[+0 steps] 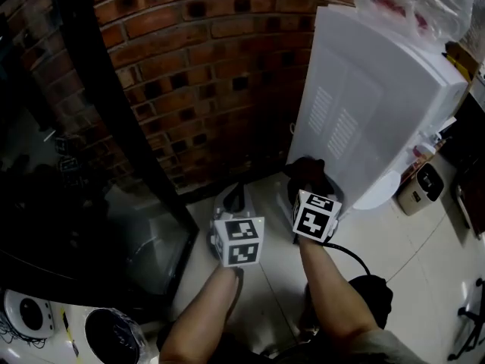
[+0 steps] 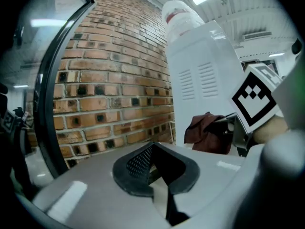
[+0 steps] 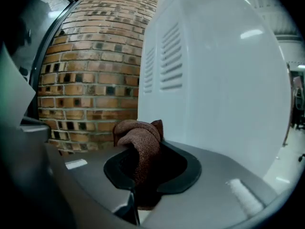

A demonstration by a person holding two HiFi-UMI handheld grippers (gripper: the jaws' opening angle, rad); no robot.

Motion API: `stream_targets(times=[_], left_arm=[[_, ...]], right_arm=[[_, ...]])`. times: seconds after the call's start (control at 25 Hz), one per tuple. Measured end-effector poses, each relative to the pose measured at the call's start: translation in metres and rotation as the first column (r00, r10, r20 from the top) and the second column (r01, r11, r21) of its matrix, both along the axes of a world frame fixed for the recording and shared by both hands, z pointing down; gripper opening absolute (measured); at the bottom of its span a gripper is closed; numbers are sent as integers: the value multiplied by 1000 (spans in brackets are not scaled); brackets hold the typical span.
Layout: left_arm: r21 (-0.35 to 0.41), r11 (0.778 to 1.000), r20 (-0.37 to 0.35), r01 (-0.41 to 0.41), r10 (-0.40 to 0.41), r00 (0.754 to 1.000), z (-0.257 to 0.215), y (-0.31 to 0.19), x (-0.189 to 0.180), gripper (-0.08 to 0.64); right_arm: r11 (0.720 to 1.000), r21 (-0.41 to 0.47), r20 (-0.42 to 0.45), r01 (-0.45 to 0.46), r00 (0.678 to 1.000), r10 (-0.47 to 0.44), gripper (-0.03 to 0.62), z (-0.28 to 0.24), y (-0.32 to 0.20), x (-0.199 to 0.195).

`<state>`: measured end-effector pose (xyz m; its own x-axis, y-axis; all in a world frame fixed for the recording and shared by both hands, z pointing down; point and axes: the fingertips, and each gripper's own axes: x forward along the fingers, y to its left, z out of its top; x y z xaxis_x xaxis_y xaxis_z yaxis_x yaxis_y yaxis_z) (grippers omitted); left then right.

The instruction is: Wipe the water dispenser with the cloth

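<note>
Right gripper view: the brown cloth (image 3: pixel 137 133) is pinched in the right gripper (image 3: pixel 139 152), just beside the white water dispenser (image 3: pixel 214 80), while only in the left gripper view is the left gripper (image 2: pixel 151 149) seen closed and empty, both forearms (image 1: pixel 333 298) stretched downward.

Both forearms reach in from below, each ending in a white marker cube. The right claw (image 1: pixel 309 186) is low against the water dispenser (image 1: pixel 379 105), with the dark cloth (image 1: pixel 305 167) bunched at its tip, right at the foot of the white panel, below the two vent grilles. The left claw (image 1: pixel 236 197) sits just beside it on the side away from the dispenser, pointing at the pale floor (image 1: pixel 265 287) where it meets the brick wall (image 1: pixel 197 67). Further out past the left claw stands a dark glass door (image 1: pixel 68 165). A clear plastic bag (image 1: pixel 413 2) tops the dispenser, high beyond the right claw.
</note>
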<state>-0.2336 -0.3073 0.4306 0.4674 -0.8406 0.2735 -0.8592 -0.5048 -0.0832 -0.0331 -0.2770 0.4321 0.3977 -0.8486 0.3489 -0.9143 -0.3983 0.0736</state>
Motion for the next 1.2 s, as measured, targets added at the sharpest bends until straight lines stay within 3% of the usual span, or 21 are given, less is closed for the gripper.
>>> stream_targets(times=[0.2,0.52,0.84,1.2], left_arm=[[-35,999,17,-6,6,1000,39,-7,8,0],[-167,986,57,10,0,998,107,-12,12,0],[-202,979,77,8,8,997,130,-17,16,0],[-196,981,98,7,13,995,131,-16,17,0]], right_arm=[[999,-34,83,8,997,-5,83,66,4,-2],[985,-168,70,45,997,-34,81,163,0,-4],[953,-297,108,61,994,-29,81,257,-3,-3],[919,-378,115,108,991,-70,80,305,-2,-4]])
